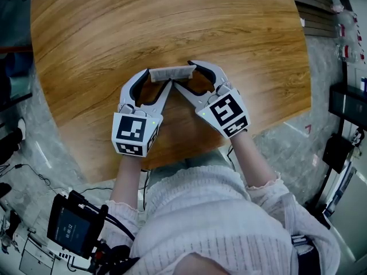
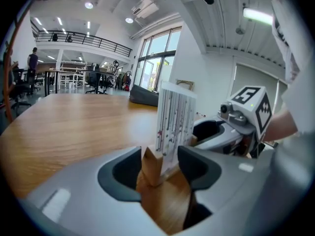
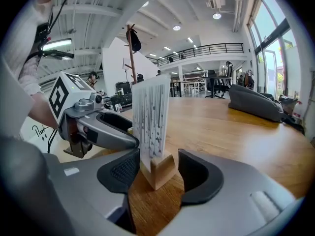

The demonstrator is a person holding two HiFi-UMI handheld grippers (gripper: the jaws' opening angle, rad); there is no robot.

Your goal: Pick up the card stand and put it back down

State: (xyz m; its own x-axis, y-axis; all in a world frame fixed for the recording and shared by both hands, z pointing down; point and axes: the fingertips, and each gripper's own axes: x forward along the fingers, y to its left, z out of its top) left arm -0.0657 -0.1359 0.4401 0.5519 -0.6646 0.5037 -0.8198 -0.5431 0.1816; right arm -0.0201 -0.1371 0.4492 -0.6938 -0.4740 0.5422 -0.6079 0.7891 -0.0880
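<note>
The card stand [image 1: 172, 73], a small wooden base holding an upright white card with dark streaks, stands on the round wooden table [image 1: 172, 22]. My left gripper [image 1: 157, 78] is at its left end. In the left gripper view both pads meet the wooden base [image 2: 151, 167] with no gap showing. My right gripper [image 1: 183, 75] straddles the right end. In the right gripper view the base [image 3: 157, 170] lies against the left pad, and a strip of table shows between it and the right pad. The card [image 3: 151, 117] rises above the jaws.
The table's curved near edge runs just below both grippers, with grey floor beyond. A dark bag [image 3: 256, 104] lies far off on the tabletop. A device with a screen [image 1: 71, 228] hangs at the person's left side, and cables lie on the floor.
</note>
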